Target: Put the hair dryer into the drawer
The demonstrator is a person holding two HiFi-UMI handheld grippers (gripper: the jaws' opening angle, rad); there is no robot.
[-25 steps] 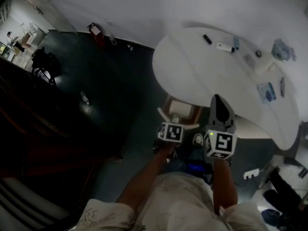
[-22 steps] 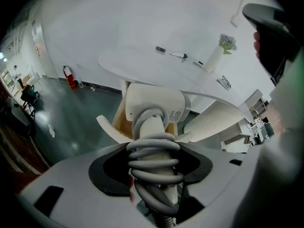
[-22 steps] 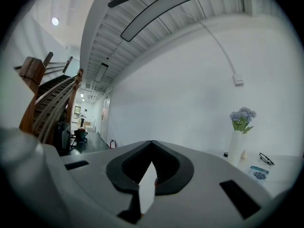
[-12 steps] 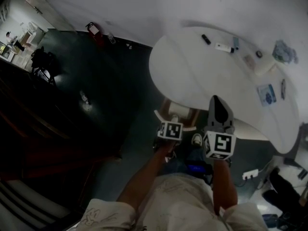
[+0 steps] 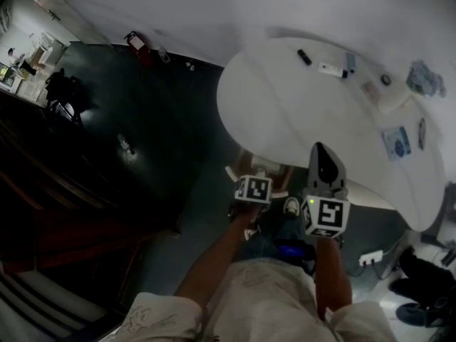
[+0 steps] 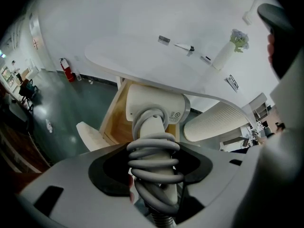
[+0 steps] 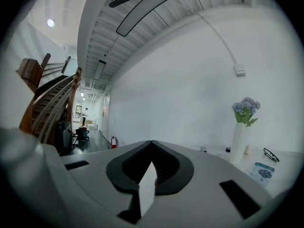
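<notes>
A white hair dryer (image 6: 156, 108) with a grey cord coiled round its handle stands up between the jaws of my left gripper (image 6: 154, 148), which is shut on the handle. Beyond the dryer's head lies the open wooden drawer (image 6: 118, 120) under the white table (image 6: 142, 68). In the head view the left gripper (image 5: 256, 177) hovers at the drawer (image 5: 278, 168), just at the table's near edge. My right gripper (image 5: 320, 150) is to the right of it, pointing up over the table edge. Its jaws are shut with nothing between them (image 7: 151, 148).
The table (image 5: 285, 112) carries a black remote (image 5: 305, 58), a white vase of flowers (image 7: 240, 141), glasses (image 7: 271, 153) and a booklet (image 5: 397, 141). A ribbed white table leg (image 6: 213, 122) stands right of the drawer. A power strip (image 5: 370, 258) lies on the dark floor, a fire extinguisher (image 5: 137, 43) by the wall.
My left gripper with the hair dryer has edged slightly forward toward the drawer. The right gripper has stayed almost in place.
</notes>
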